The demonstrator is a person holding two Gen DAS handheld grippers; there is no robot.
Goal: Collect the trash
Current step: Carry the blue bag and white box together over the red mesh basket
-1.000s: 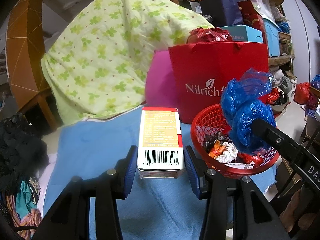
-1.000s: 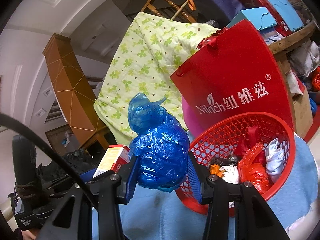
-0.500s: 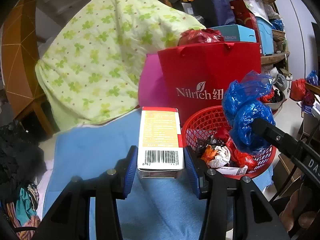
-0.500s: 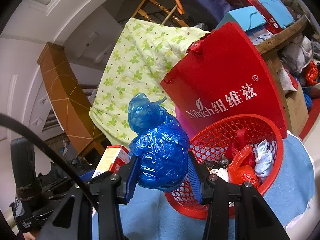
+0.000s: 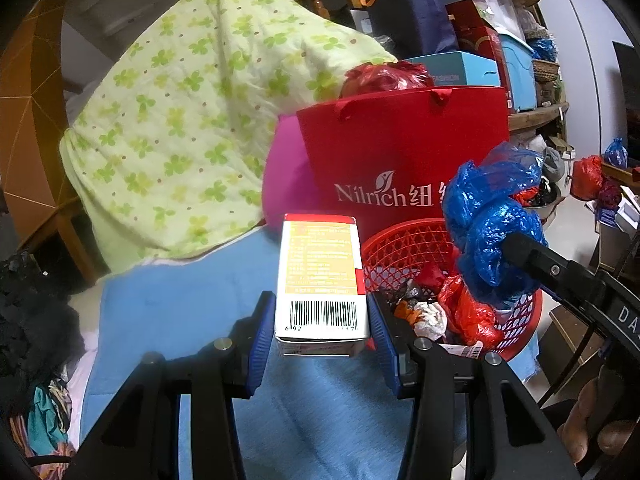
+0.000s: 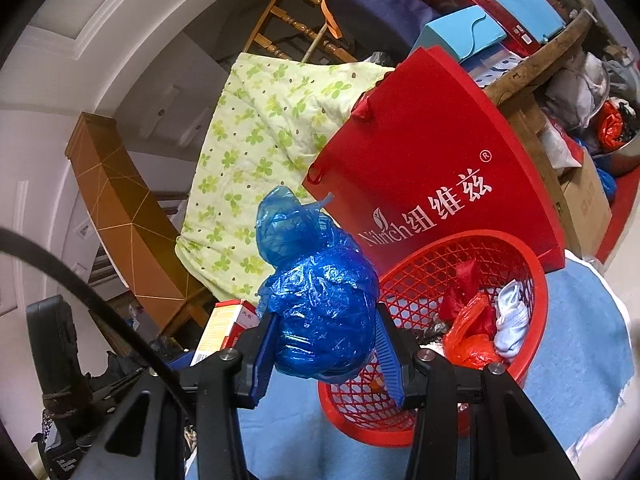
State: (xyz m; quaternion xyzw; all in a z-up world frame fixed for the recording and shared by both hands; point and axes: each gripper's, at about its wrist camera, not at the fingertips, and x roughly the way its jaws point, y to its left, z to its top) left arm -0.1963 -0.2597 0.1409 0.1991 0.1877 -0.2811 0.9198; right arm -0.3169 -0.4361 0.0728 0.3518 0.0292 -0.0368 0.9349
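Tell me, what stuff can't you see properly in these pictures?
- Left wrist view: the red shopping bag has its lettering cut short by the blue plastic bag.
- Left wrist view: the bottom of the red basket is buried under trash.
- Left wrist view: the small print on the box is too small to read.
- Right wrist view: the box is mostly hidden behind the right gripper.
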